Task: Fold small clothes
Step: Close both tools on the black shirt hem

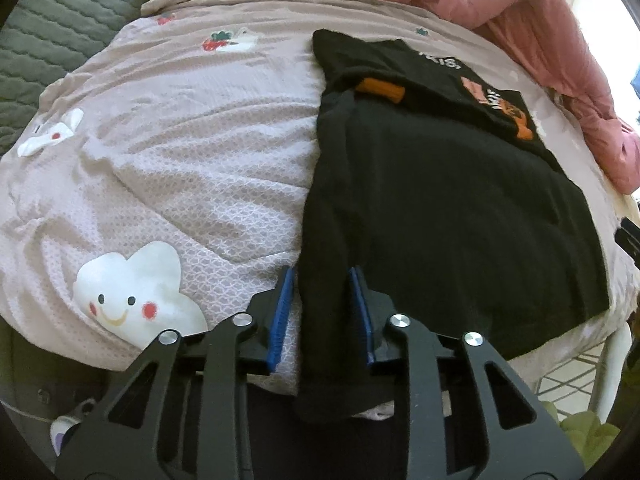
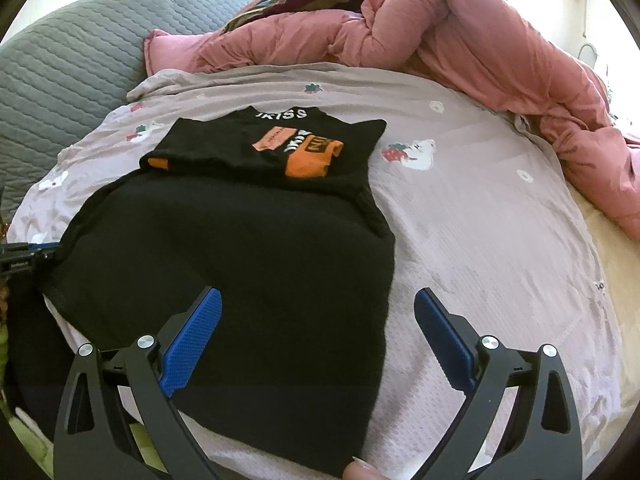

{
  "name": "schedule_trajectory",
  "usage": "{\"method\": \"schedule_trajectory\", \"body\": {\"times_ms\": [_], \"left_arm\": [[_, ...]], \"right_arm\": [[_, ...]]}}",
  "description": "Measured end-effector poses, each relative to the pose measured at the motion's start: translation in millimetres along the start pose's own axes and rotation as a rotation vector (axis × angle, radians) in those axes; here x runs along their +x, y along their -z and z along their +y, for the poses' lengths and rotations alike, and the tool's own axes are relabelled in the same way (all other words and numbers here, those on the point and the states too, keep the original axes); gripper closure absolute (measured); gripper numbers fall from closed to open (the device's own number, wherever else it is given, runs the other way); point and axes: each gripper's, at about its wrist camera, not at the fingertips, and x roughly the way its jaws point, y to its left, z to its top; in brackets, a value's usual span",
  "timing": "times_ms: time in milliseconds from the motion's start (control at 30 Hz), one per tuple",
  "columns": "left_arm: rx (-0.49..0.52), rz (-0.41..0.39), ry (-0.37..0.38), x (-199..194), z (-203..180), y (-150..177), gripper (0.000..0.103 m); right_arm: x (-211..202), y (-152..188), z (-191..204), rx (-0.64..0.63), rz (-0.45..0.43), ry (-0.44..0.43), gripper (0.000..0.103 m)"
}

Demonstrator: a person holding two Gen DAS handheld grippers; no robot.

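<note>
Garment: black top (image 2: pixel 224 248) lies flat on the bed sheet (image 2: pixel 480 220), sleeves already folded in, hem toward you.
Left tongs (image 1: pixel 322 312): narrow, straddling the top's left hem edge; can't tell whether the pads pinch it yet.
Right tongs (image 2: pixel 316 340): wide, holding nothing, hovering over the right hem corner.
Risk one: your left tongs catch the sheet along with the hem, so the sheet lifts too.
Risk two: you lift with only one corner gripped, so the fold goes crooked and the sleeves slip out.
Nearby: pink quilt (image 2: pixel 480 40), well apart.
</note>
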Motion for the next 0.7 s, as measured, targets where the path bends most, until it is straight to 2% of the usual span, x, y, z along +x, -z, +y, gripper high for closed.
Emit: {"method": "schedule_trajectory", "body": {"times_ms": [233, 400, 467, 533, 633, 700], "left_arm": [[0.012, 0.020, 0.009, 4.2, -0.4, -0.6, 0.068], [0.036, 0.026, -0.009, 5.7, -4.1, -0.2, 0.068], [0.036, 0.024, -0.008, 6.1, -3.8, 0.0, 0.068], [0.037, 0.022, -0.002, 6.0, -3.7, 0.1, 0.077], [0.043, 0.022, 0.008, 6.3, -4.6, 0.4, 0.084], [0.044, 0.023, 0.014, 6.6, -5.2, 0.3, 0.085]], "right_arm": [[-7.7, 22.6, -11.9, -0.005, 0.037, 0.000, 0.007], [-9.8, 38.0, -30.5, 0.057, 0.067, -0.039, 0.009], [-10.1, 39.8, -34.8, 0.064, 0.073, -0.049, 0.022], [-8.0, 40.9, -36.8, 0.067, 0.086, -0.061, 0.033], [-3.0, 41.6, -36.3, 0.068, 0.105, -0.089, 0.050], [1.5, 41.5, -34.3, 0.068, 0.118, -0.103, 0.055]]}}
